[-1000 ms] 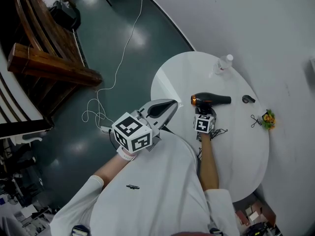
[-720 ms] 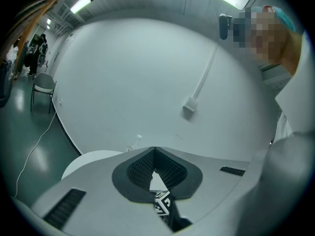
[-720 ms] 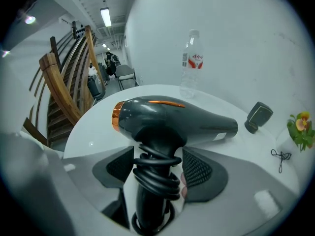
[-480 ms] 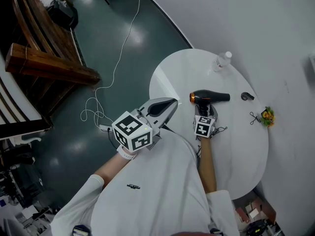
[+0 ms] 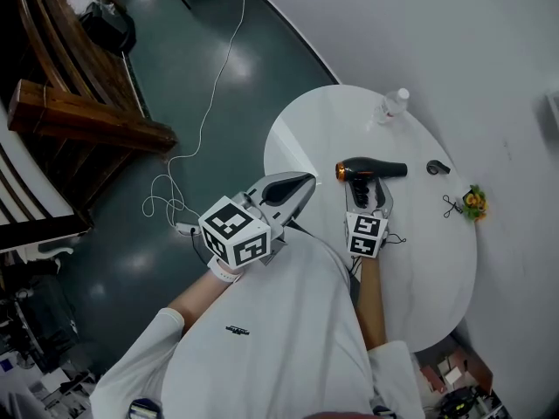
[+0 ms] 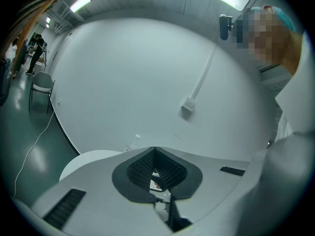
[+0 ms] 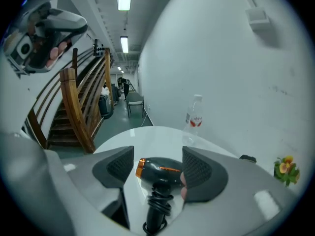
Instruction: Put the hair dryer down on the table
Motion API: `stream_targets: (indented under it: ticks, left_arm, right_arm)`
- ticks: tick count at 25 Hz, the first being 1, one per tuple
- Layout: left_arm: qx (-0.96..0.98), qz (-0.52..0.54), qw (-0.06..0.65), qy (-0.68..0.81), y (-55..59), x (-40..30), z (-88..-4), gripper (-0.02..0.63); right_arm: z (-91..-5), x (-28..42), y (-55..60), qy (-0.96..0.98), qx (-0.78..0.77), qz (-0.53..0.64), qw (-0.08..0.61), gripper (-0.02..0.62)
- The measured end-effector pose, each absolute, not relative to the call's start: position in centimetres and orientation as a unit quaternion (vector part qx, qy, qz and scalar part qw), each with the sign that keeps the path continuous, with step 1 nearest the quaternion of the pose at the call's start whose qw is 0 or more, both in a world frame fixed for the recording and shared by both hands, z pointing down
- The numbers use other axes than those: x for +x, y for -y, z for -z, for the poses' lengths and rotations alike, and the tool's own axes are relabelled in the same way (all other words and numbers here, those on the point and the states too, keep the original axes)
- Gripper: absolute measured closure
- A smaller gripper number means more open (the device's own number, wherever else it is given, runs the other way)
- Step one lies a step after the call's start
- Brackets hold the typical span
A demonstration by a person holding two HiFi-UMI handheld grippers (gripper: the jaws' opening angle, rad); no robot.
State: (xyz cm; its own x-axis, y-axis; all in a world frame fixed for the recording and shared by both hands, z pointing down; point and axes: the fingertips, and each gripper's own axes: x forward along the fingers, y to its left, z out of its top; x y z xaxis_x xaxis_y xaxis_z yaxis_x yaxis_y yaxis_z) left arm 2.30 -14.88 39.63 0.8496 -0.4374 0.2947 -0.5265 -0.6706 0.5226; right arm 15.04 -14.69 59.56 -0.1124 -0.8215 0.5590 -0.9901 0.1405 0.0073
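A black hair dryer (image 5: 371, 170) with an orange nozzle ring lies on its side on the round white table (image 5: 419, 269). In the right gripper view the hair dryer (image 7: 160, 169) points left, its handle wrapped in its coiled cord and pointing toward me. My right gripper (image 5: 368, 197) stands open just behind the handle, one pad on each side and not pressing it; seen from its own camera, the right gripper (image 7: 158, 163) has a wide gap. My left gripper (image 5: 301, 184) hovers off the table's left edge above my torso, and the left gripper (image 6: 155, 151) is shut on nothing.
A clear water bottle (image 5: 393, 107) stands at the table's far edge. A small black object (image 5: 437, 168) and an orange-and-green flower piece (image 5: 474, 205) lie to the right. A wooden staircase (image 5: 79, 112) and a white cable (image 5: 205, 129) are on the floor to the left.
My right gripper has drawn back toward me from the hair dryer, which stays lying on the table. The left gripper has not moved.
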Motion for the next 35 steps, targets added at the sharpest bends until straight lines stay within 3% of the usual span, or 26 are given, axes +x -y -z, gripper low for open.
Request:
stream_targets:
  ticks: [10,17,23,35]
  left_arm:
    - [0.912,-0.071,0.305,0.264,14.8,2.1,-39.5,0.597]
    - [0.913,-0.071,0.303,0.263,14.7,2.1,-39.5,0.597]
    - [0.913,-0.072,0.303,0.262,14.6,1.9,-39.6,0.597]
    - [0.916,-0.066,0.299,0.259,14.6,2.0,-39.4,0.597]
  right_arm:
    - [-50.9,15.2,14.0,0.742,0.638,-0.162,0.129,0.278]
    - [-45.3,15.1,12.6,0.745,0.647,-0.153,0.058,0.316]
    - [-41.8,14.9,11.1,0.743,0.655,-0.133,0.030,0.407]
    - [-37.6,15.4,9.9,0.734,0.670,-0.108,0.012,0.519]
